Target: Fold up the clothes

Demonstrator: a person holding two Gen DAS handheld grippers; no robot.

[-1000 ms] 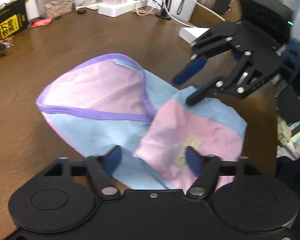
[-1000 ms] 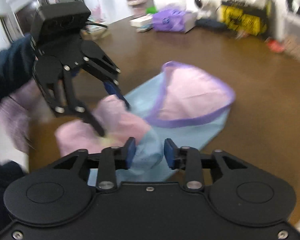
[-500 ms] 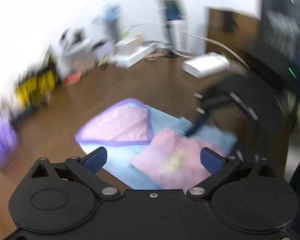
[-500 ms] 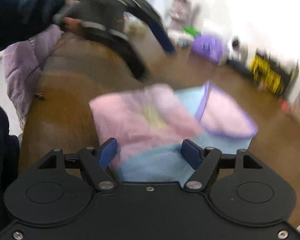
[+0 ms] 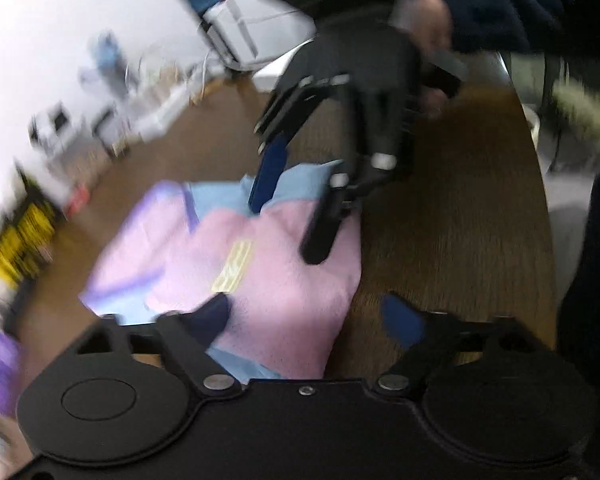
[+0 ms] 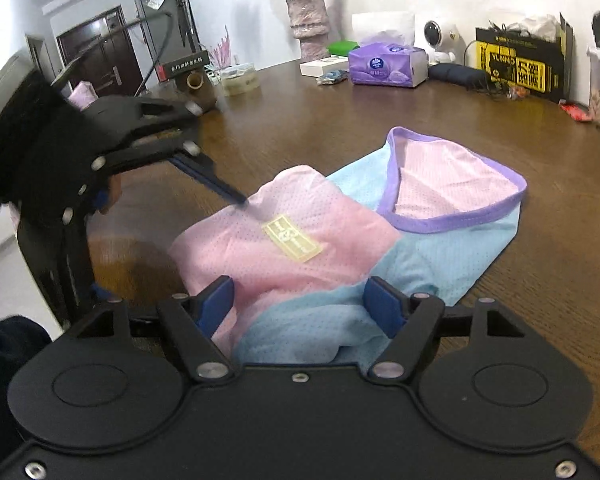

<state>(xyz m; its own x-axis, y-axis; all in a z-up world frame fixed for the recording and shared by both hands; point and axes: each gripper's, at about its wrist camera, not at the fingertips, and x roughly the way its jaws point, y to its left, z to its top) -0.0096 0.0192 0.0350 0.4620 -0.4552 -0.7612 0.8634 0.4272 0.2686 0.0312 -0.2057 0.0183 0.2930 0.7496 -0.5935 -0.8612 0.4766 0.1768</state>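
garment (image 6: pixel 340 240) lay part-folded on the wooden table (image 6: pixel 540 288), pink flap over blue | right gripper (image 6: pixel 300 306) had spread wide, having let go of the cloth | left gripper (image 5: pixel 312 316) wide, swung toward table edge

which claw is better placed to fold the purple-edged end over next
Probably the right claw: it is open, low at the near edge of the garment, facing the purple-edged end. The left claw's finger touches the pink flap, so it looks suited to holding that down.
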